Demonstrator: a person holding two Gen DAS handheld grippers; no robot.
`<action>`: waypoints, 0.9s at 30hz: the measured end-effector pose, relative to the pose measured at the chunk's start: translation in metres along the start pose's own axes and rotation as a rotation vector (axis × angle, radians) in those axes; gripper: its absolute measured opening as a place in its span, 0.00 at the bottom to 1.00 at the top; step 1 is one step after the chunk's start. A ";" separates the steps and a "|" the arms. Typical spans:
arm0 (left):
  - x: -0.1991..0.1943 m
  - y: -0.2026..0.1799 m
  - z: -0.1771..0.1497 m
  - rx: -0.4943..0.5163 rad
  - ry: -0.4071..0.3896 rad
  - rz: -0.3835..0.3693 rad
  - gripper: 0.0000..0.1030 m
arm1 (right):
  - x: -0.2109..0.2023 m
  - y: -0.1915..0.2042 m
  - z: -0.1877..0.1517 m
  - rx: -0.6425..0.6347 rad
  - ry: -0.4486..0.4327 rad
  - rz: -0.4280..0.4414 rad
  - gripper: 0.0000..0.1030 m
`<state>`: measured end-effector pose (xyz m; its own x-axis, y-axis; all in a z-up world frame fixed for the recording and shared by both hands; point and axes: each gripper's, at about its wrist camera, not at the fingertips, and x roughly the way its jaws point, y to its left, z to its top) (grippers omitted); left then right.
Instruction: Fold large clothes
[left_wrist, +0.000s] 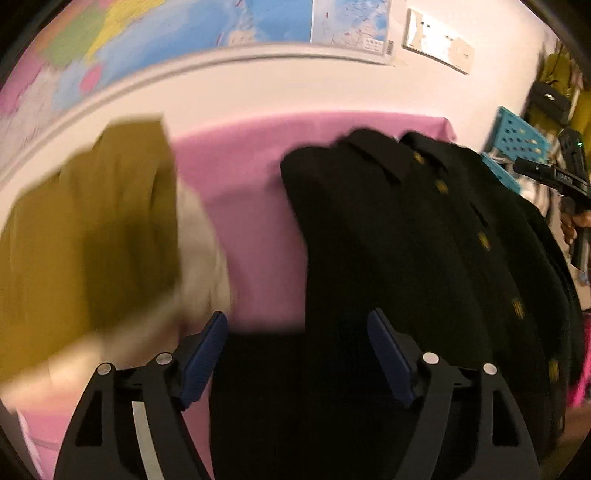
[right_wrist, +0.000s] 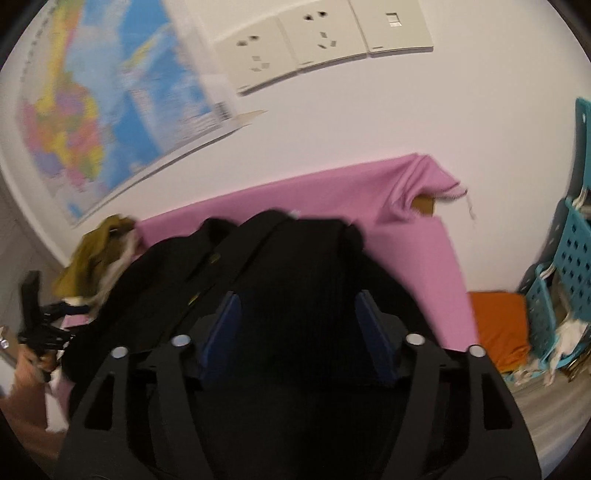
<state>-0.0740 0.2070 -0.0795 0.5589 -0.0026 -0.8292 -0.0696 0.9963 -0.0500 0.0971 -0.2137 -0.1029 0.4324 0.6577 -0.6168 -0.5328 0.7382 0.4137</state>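
1. Black coat (left_wrist: 424, 258) lay folded on the pink cloth (left_wrist: 243, 206) — olive garment (left_wrist: 85, 236) beside it.
2. Left gripper (left_wrist: 297, 354) stood wide open, pads clear of fabric.
3. Right gripper (right_wrist: 299, 336) — also wide, gripping nothing.

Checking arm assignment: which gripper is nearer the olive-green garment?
Left. The left gripper is open right beside the olive-green garment, which lies just off its left finger. The right gripper is open over the black buttoned coat, which lies between it and the garment.
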 end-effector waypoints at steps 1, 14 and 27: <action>-0.008 0.001 -0.019 -0.002 -0.006 -0.014 0.73 | -0.006 0.003 -0.006 0.003 -0.003 0.013 0.69; -0.042 -0.001 -0.101 -0.004 -0.049 -0.024 0.09 | -0.041 0.032 -0.087 0.105 -0.041 0.109 0.75; -0.088 0.098 -0.064 -0.410 -0.052 0.310 0.54 | -0.071 0.046 -0.101 0.074 -0.109 0.017 0.76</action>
<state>-0.1825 0.2991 -0.0470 0.5002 0.3017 -0.8116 -0.5505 0.8343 -0.0291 -0.0313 -0.2418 -0.1080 0.5027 0.6796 -0.5342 -0.4872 0.7332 0.4743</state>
